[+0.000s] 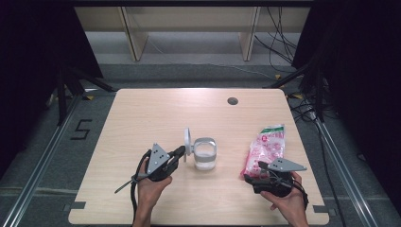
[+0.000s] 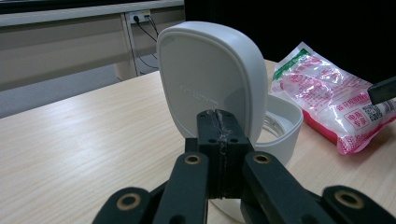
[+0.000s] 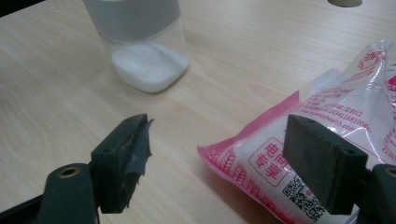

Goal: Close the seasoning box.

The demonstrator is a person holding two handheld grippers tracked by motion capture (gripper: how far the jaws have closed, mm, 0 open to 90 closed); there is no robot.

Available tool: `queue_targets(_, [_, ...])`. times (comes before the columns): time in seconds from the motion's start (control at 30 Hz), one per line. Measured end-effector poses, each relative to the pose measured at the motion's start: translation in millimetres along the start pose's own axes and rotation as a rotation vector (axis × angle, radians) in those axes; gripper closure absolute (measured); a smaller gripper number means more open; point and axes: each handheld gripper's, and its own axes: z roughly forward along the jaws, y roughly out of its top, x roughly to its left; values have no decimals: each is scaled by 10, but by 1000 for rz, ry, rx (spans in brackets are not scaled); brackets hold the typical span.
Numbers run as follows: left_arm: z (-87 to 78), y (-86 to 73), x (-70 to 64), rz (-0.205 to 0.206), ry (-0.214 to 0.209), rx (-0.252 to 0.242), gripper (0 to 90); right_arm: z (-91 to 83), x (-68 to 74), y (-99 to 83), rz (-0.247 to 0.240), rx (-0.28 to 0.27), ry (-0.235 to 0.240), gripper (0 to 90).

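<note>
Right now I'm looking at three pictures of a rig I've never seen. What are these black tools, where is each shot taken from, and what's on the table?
A person holds two hand-held grippers at a wooden table. The high view looks down from above; each other picture comes from a camera riding on one gripper. The left gripper is shut on the white lid of a clear container holding some white powder. The right gripper is open, its jaws either side of the near corner of a pink-printed bag.

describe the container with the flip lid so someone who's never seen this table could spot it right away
On the light wooden table, look near the middle, between the two grippers. The container is a small clear jar with a grey band and white grains at the bottom. Unlike the flat pink and white bag beside it, it stands upright, its white lid raised, with the left gripper at it.
</note>
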Motion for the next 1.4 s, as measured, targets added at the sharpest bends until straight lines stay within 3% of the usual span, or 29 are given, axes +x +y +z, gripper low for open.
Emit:
queue_targets(0.23, [30,22,-8,-7,-7,-10,887,0,1,-2,-5,1,-1,241])
queue_targets(0.53, [22,46,-7,14,-1,-4,882,2,6,-9,-5,-5,7,241])
queue_targets(0.7, [31,56,-28,-1,0,-9,881,-6,8,-11,-3,-3,9,241])
queue_targets(0.73, [38,70,-2,49,-9,-23,881,-7,9,-11,-3,-4,9,241])
queue_targets(0.97, [50,91,-25,50,-13,-30,883,-17,17,-14,-7,-5,11,240])
queue_targets(1.03, [59,96,-30,53,-14,-30,883,-22,37,-18,15,-2,8,241])
queue_targets(1.07, [60,100,-28,59,-15,-29,883,-22,23,-16,-8,-7,12,241])
queue_targets(1.23, [77,107,-40,65,-18,-27,887,-31,22,-19,-13,2,6,241])
queue_targets(1.27, [80,108,-51,56,-18,-28,887,-32,44,-25,14,-1,3,241])
queue_targets(1.4, [88,123,-66,61,-21,-29,888,-33,47,-26,15,-2,8,241])
